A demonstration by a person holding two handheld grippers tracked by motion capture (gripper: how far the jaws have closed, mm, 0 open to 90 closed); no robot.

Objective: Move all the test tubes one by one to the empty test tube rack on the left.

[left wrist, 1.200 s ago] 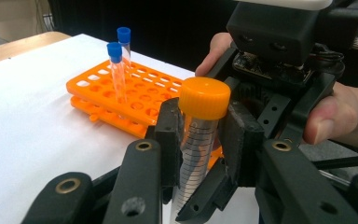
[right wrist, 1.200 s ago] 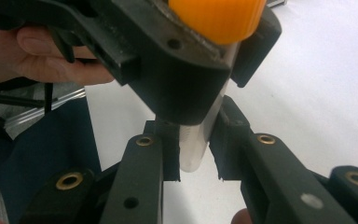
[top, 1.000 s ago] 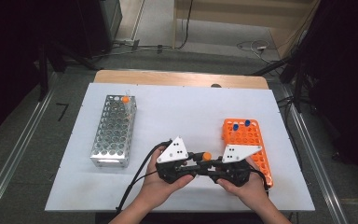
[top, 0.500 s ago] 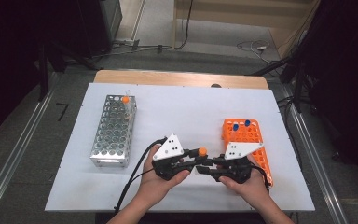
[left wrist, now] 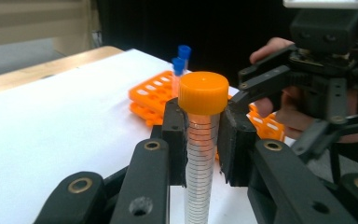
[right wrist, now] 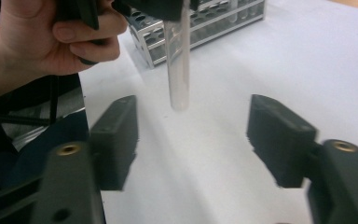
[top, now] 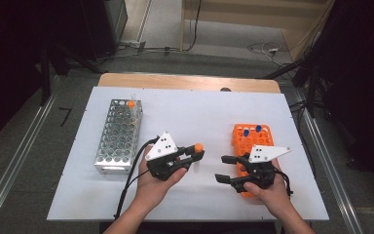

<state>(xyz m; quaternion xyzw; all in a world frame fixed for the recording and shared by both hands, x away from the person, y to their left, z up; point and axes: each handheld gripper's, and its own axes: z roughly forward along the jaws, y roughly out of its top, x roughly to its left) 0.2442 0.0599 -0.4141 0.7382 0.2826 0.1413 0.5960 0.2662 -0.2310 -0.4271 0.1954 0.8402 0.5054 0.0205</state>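
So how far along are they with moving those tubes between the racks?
Done: one orange-capped tube stands in the metal rack, it seems. In hand: the left gripper is clamped on a second orange-capped tube, and the right gripper, its jaws just opened with nothing between them, sits by the orange rack. Probably left: racking this tube; two blue-capped tubes wait in the orange rack.

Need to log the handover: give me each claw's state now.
Left claw: shut on the orange-capped tube.
Right claw: open, jaws just spread wide, nothing gripped; the tube's tip hangs beyond them.
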